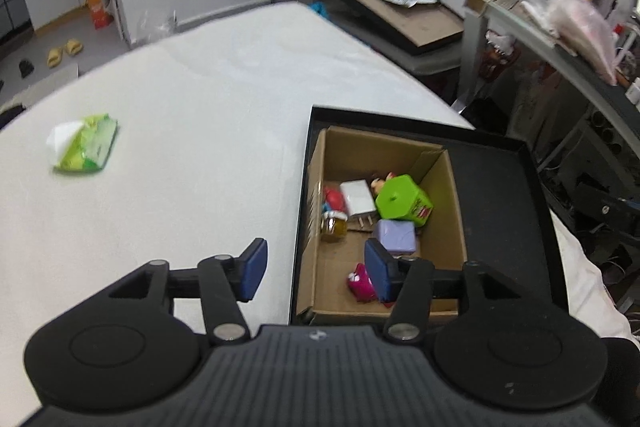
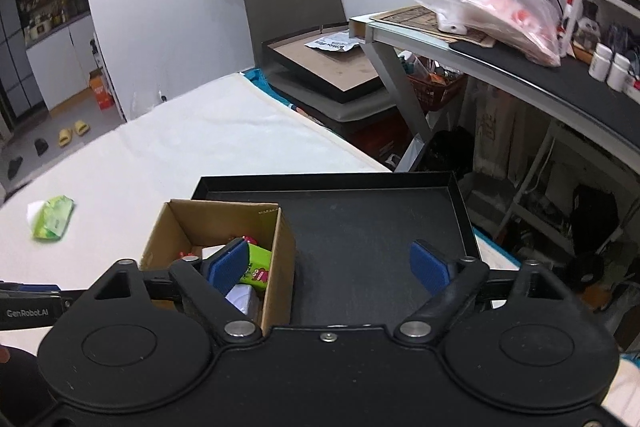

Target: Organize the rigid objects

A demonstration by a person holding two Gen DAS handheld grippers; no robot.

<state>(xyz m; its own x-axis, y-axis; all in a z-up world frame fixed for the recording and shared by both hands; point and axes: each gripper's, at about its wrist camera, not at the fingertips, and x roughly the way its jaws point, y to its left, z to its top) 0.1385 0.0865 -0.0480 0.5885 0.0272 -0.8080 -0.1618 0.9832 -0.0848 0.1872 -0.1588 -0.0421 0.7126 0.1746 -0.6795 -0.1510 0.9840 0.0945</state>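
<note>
A cardboard box (image 1: 448,187) stands in the left part of a black tray (image 1: 504,195) on the white bed. Inside lie a green cube (image 1: 402,201), a white plug adapter (image 1: 358,201), a small honey jar (image 1: 334,227), a lilac block (image 1: 396,237), a red toy (image 1: 334,199) and a pink item (image 1: 362,283). My left gripper (image 1: 316,269) hovers open over the box's near left wall, nothing between its blue pads. My right gripper (image 2: 332,267) hangs open above the tray (image 2: 360,227), its left pad over the box (image 2: 224,223), with nothing held.
A green tissue pack (image 1: 86,143) lies on the white bed (image 1: 200,107) to the left, also seen as the tissue pack (image 2: 52,219). A desk (image 2: 500,67) with a plastic bag, bottles and clutter stands at the right. A chair with a framed board (image 2: 328,67) stands behind the bed.
</note>
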